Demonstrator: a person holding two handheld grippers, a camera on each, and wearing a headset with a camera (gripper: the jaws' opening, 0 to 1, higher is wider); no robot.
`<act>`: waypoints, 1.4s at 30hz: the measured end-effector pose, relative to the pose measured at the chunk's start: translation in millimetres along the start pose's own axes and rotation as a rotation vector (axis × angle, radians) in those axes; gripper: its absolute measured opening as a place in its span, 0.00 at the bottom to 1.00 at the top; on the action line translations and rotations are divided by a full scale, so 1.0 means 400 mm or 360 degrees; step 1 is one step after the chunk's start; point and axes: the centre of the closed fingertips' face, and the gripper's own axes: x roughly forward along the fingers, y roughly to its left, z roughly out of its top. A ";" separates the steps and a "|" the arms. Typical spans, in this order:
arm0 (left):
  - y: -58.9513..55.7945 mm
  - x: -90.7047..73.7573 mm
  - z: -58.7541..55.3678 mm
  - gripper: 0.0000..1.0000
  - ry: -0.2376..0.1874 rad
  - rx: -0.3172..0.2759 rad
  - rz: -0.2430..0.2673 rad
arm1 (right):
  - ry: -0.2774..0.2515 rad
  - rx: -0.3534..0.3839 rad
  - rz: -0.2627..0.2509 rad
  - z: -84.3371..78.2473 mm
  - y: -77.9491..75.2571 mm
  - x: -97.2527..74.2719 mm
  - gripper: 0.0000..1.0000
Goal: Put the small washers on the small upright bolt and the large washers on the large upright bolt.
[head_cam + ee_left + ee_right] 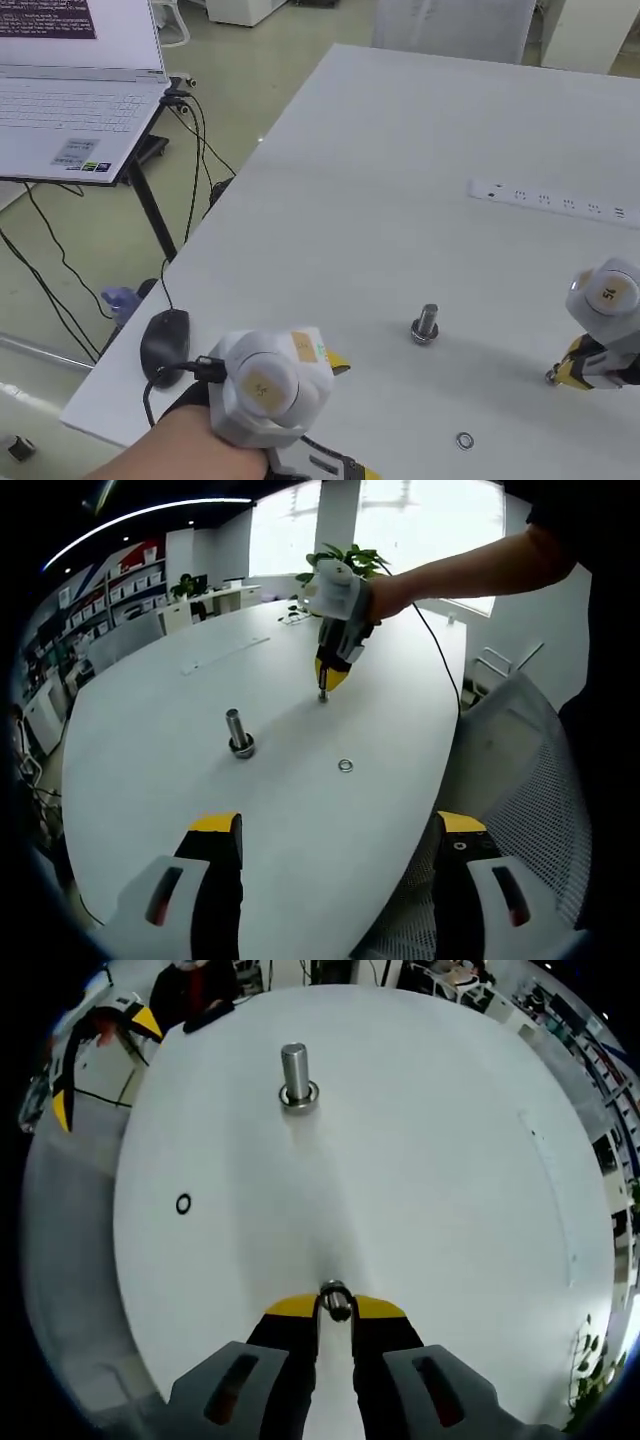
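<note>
The large upright bolt (425,323) (238,732) (294,1075) stands mid-table with a washer ring around its base. A loose washer (464,440) (345,766) (183,1203) lies flat near the front edge. My right gripper (560,377) (325,680) (335,1305) points down at the small upright bolt (551,377) (323,694). Its jaws are almost together on a small round metal piece that looks like a small washer (336,1301), at the bolt's top. My left gripper (348,418) (338,822) (105,1065) hovers open at the near left edge with nothing between its jaws.
A white power strip (555,200) lies at the back right of the white table (400,180). A black mouse (165,340) sits at the table's left corner, with a laptop (70,110) on a stand beyond. A mesh chair (520,750) stands beside the table.
</note>
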 end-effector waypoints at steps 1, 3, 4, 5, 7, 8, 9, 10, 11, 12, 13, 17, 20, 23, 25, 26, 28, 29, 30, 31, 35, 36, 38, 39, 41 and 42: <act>-0.001 0.000 -0.002 0.77 0.0007 -0.0002 -0.0001 | 0.0004 0.0002 0.0004 -0.001 0.000 0.006 0.12; -0.001 0.000 -0.007 0.77 0.0019 0.0000 -0.0002 | 0.0007 0.0005 0.0009 -0.003 -0.002 0.016 0.12; -0.001 -0.001 -0.007 0.77 0.0019 -0.0004 -0.0001 | 0.0013 0.0007 0.0012 -0.004 -0.001 0.019 0.12; -0.001 -0.001 -0.008 0.77 0.0019 -0.0005 -0.0001 | 0.0013 0.0005 0.0013 -0.005 -0.001 0.023 0.12; 0.000 -0.002 -0.008 0.77 0.0020 -0.0007 0.0001 | 0.0011 0.0004 0.0012 -0.006 -0.002 0.025 0.12; -0.001 -0.002 -0.008 0.77 0.0021 -0.0009 0.0002 | 0.0013 0.0005 0.0012 -0.007 -0.003 0.027 0.12; 0.000 -0.002 -0.008 0.77 0.0022 -0.0008 0.0002 | 0.0014 0.0007 0.0014 -0.007 -0.002 0.029 0.12; 0.000 -0.002 -0.009 0.77 0.0025 -0.0008 0.0001 | 0.0009 0.0008 0.0019 -0.005 0.000 0.028 0.13; 0.000 -0.001 -0.009 0.77 0.0025 -0.0007 0.0001 | 0.0007 0.0005 0.0017 -0.003 -0.001 0.027 0.13; 0.001 -0.001 -0.008 0.77 0.0024 -0.0007 0.0001 | 0.0006 -0.0002 0.0014 -0.002 -0.001 0.027 0.13; 0.001 -0.001 -0.008 0.77 0.0024 -0.0007 0.0001 | 0.0005 -0.0003 0.0015 0.000 -0.001 0.026 0.13; 0.001 0.002 -0.008 0.76 0.0029 -0.0008 -0.0005 | 0.0009 -0.0009 0.0022 0.003 0.001 0.023 0.13; -0.001 0.003 -0.007 0.75 0.0029 -0.0008 -0.0008 | 0.0017 -0.0021 0.0020 0.004 0.004 0.020 0.13; -0.002 0.003 -0.006 0.75 0.0026 -0.0007 -0.0010 | 0.0021 -0.0026 0.0016 0.006 0.005 0.019 0.13; -0.003 0.002 -0.006 0.75 0.0028 -0.0007 -0.0011 | 0.0020 -0.0035 0.0017 0.007 0.005 0.018 0.13; -0.003 0.002 -0.006 0.74 0.0029 -0.0004 -0.0011 | 0.0021 -0.0038 0.0017 0.007 0.005 0.017 0.13; -0.003 0.001 -0.007 0.74 0.0027 -0.0009 -0.0012 | 0.0026 -0.0048 0.0012 0.008 0.005 0.017 0.13; -0.003 0.000 -0.007 0.74 0.0028 -0.0010 -0.0012 | 0.0027 -0.0047 0.0011 0.009 0.005 0.017 0.14; -0.003 0.000 -0.008 0.74 0.0032 -0.0011 -0.0011 | 0.0025 -0.0043 0.0008 0.010 0.004 0.016 0.14; -0.003 0.000 -0.009 0.74 0.0032 -0.0010 -0.0011 | 0.0022 -0.0032 0.0002 0.010 0.001 0.015 0.15; -0.003 -0.001 -0.007 0.74 0.0032 -0.0006 -0.0011 | 0.0014 -0.0027 0.0003 0.012 -0.002 0.014 0.19; -0.003 -0.002 -0.006 0.74 0.0030 -0.0007 -0.0010 | 0.0015 -0.0027 0.0008 0.011 -0.002 0.014 0.20; -0.002 -0.002 -0.004 0.74 0.0026 -0.0007 -0.0010 | 0.0017 -0.0032 0.0004 0.010 -0.003 0.011 0.20; -0.002 -0.002 -0.004 0.74 0.0026 -0.0006 -0.0010 | 0.0016 -0.0033 0.0003 0.010 -0.004 0.010 0.20; -0.003 -0.002 -0.004 0.74 0.0026 -0.0005 -0.0010 | 0.0011 -0.0026 0.0004 0.011 -0.004 0.007 0.21; -0.003 -0.003 -0.005 0.74 0.0028 -0.0004 -0.0009 | 0.0009 -0.0025 0.0004 0.010 -0.005 0.004 0.21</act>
